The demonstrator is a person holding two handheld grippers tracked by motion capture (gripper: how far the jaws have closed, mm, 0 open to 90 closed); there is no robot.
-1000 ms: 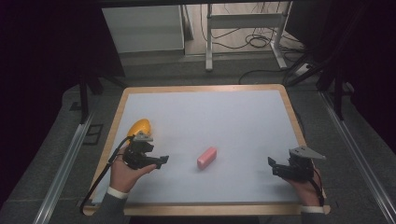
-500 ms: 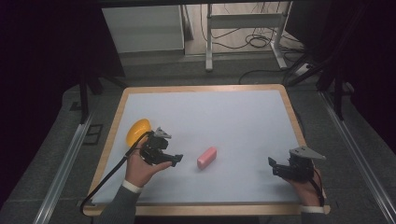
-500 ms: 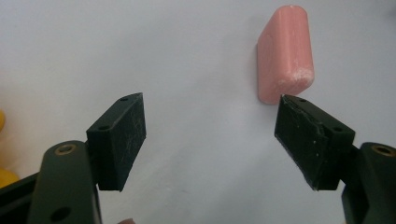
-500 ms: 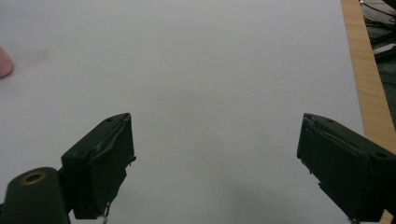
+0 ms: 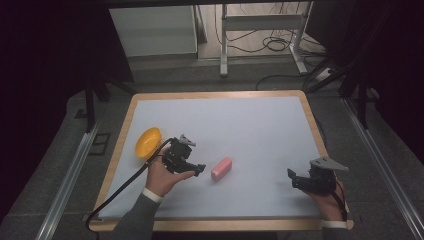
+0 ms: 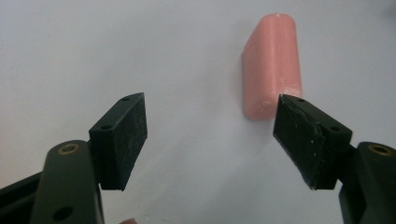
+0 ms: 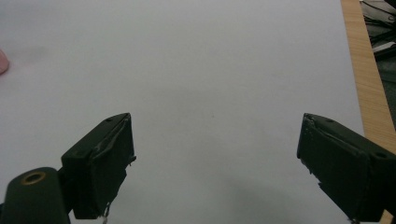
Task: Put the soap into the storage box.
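Nothing had yet been gripped: the pink block lay at frame centre, just ahead of the wide-open, empty left gripper, apparently unaligned, while the right gripper was held open and empty at lower right.

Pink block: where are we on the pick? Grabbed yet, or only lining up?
Only lining up. Done: the left gripper sits just short of the pink block, jaws open. In hand: nothing; in the left gripper view the block lies on the white mat ahead of the jaws, off toward one of them, not between them. Left: centre on it, close, lift. The right gripper waits open near the mat's edge. The yellow bowl looks empty.
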